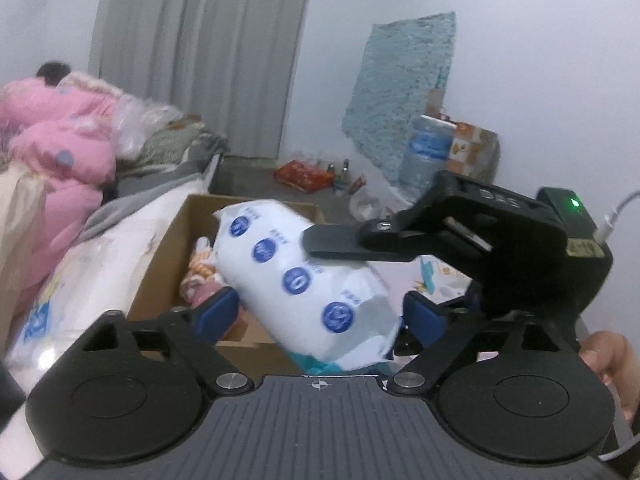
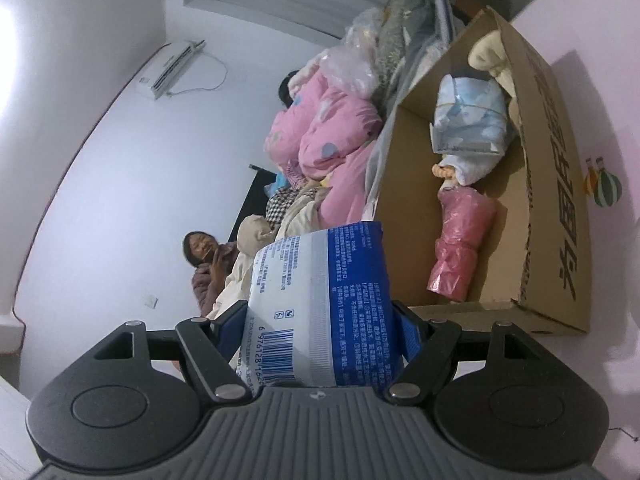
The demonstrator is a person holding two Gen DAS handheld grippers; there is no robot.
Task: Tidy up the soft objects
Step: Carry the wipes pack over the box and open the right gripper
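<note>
A white soft pack with blue round marks (image 1: 304,276) hangs over the open cardboard box (image 1: 160,264). My right gripper (image 2: 320,332) is shut on this pack (image 2: 320,304), its blue pads against both sides; the same gripper shows from the side in the left wrist view (image 1: 332,244), pinching the pack from above. My left gripper (image 1: 320,312) is open, its blue pads on either side of the pack's lower end without squeezing it. The box (image 2: 552,184) holds a pink bag roll (image 2: 460,248), a light blue pack (image 2: 472,120) and pale cloth (image 2: 492,56).
The box stands on a bed with a white printed sheet (image 1: 88,264). Pink quilts (image 1: 60,148) and bagged bedding lie beside it. A person (image 2: 208,260) sits by the wall. A water jug (image 1: 424,152) and red snack bags (image 1: 304,174) are on the floor.
</note>
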